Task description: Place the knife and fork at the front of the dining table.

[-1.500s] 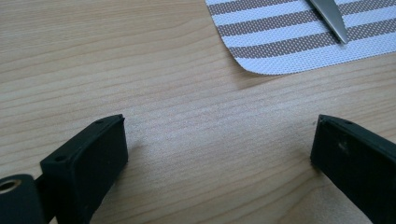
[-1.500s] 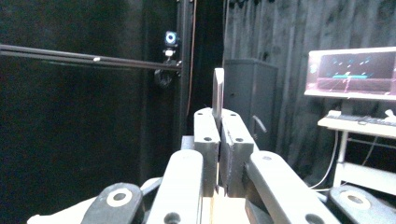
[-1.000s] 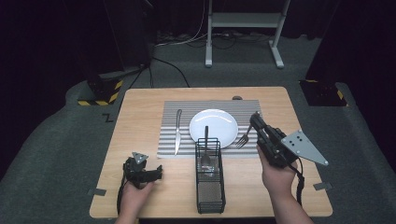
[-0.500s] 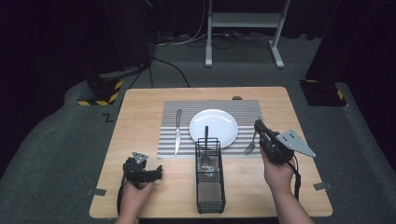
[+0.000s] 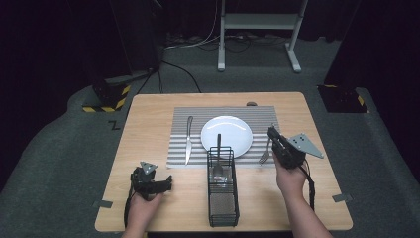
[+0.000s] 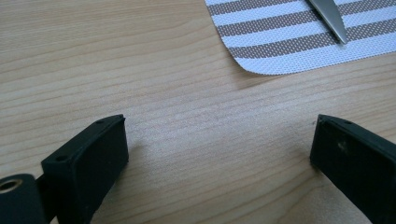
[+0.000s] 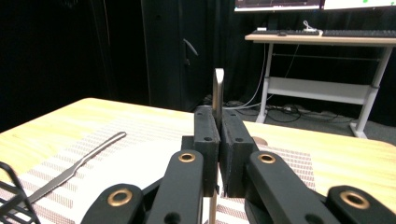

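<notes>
My right gripper [image 5: 273,135] is shut on a metal fork [image 5: 265,153], low over the striped placemat [image 5: 198,148] just right of the white plate [image 5: 226,135]. The fork's tines point down toward the mat's right edge. In the right gripper view the fork's handle [image 7: 218,93] sticks up between the closed jaws of the right gripper [image 7: 218,122]. A knife [image 5: 188,140] lies on the mat left of the plate. My left gripper [image 5: 167,182] rests on the table at the front left, open, and in the left gripper view bare wood lies between the jaws of the left gripper [image 6: 219,149].
A black wire caddy [image 5: 233,198] stands at the front middle of the wooden table [image 5: 148,114], with a utensil [image 5: 218,148] upright in it. The mat's corner [image 6: 289,42] and the knife's end [image 6: 329,18] lie ahead of the left gripper. A desk frame [image 5: 257,22] stands beyond.
My right gripper has come down and a little to the right with the fork, now lower beside the plate. The left gripper has stayed put.
</notes>
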### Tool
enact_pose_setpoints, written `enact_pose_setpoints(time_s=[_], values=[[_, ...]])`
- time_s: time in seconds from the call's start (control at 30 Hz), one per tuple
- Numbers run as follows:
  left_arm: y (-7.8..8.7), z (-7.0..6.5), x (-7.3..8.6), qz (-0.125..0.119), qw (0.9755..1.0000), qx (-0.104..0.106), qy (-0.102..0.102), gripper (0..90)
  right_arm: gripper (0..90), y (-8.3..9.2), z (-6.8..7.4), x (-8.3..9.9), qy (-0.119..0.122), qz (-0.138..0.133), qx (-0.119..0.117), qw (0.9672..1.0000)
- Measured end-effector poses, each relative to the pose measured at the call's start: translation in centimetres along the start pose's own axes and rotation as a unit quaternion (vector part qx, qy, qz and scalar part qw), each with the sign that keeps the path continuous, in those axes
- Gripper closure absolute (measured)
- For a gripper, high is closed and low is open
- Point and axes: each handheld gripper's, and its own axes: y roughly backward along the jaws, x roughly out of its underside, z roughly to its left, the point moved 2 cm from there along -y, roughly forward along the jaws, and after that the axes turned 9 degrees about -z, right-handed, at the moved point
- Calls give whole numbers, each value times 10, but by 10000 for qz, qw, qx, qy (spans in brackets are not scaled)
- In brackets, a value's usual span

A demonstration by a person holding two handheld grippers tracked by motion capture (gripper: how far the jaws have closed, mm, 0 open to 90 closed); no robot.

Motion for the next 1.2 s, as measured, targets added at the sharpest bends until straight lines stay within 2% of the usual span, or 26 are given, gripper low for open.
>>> enact_pose_setpoints(time_s=[0.27, 0.67, 0.83, 1.07, 1.2], values=[[0, 0, 0, 4, 10000, 10, -2, 43, 866, -10, -2, 8, -11, 171, 25, 9999], [0, 0, 0, 4, 10000, 21, 0, 44, 865, -22, -7, 13, -68, 237, 52, 9997], [0, 0, 0, 3, 10000, 18, -2, 44, 863, -34, -12, 15, -215, 309, 80, 9993], [1, 0, 0, 3, 10000, 40, 6, 46, 852, -57, -18, 20, -75, 476, 122, 9988], [1, 0, 1, 0, 10000, 46, 14, 47, 849, -71, -23, 25, -119, 638, 175, 9977]])
